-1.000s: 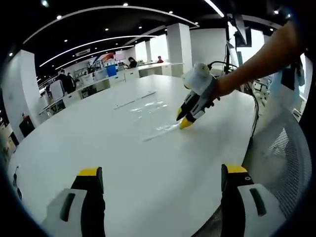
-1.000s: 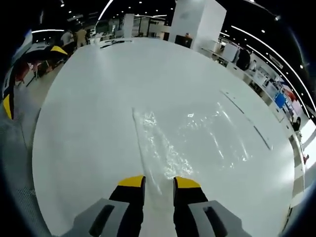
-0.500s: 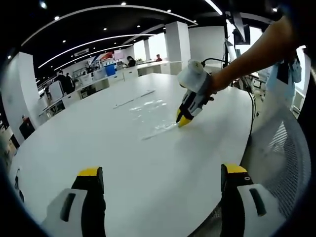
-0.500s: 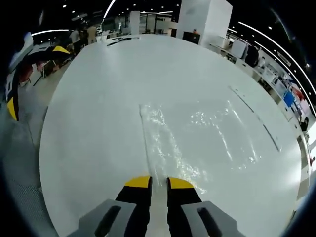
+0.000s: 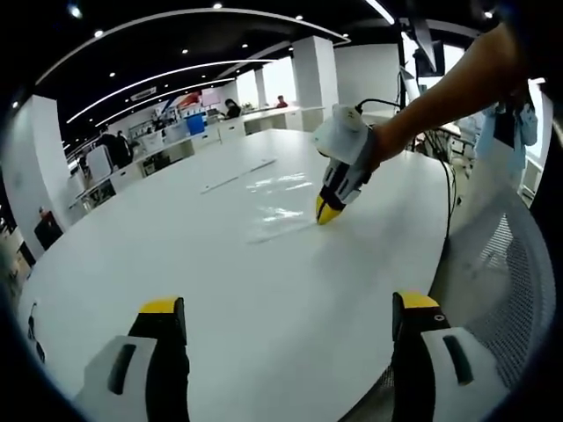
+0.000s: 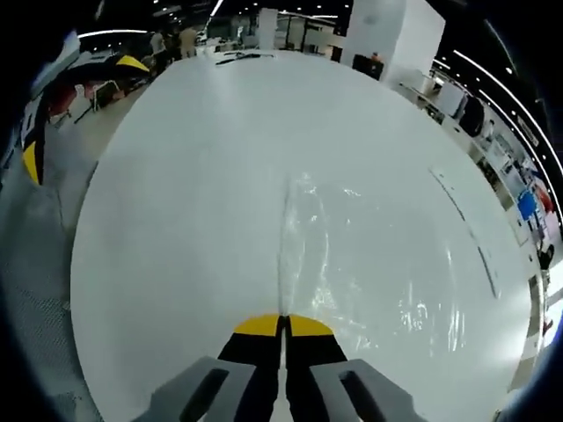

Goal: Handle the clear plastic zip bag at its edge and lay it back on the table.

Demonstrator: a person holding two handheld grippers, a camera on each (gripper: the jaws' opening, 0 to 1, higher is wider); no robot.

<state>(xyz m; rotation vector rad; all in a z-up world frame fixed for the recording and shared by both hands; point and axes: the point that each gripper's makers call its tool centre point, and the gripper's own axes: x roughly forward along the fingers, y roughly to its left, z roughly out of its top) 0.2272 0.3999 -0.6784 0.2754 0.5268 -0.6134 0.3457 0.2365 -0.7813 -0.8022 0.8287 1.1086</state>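
1. Clear plastic zip bag [image 6: 352, 264] is spread out on the white table [image 6: 176, 220], pretty much flat, with its near edge pulled into a raised crease running away from the right gripper [image 6: 283, 323].
2. That edge is pinched by the right gripper, yellow tips pressed together on the plastic with basically no gap.
3. In the left gripper view the same bag [image 5: 281, 198] is seen as a shiny patch near the table's [image 5: 176, 255] far side, with the right gripper [image 5: 325, 214] pointed down onto its edge, held by a person's hand.
4. Left gripper [image 5: 286, 321] is held wide apart, nothing gripped, low over the table's near edge and well apart from the bag.
5. A mesh chair [image 5: 506, 290] is seen beside the table.
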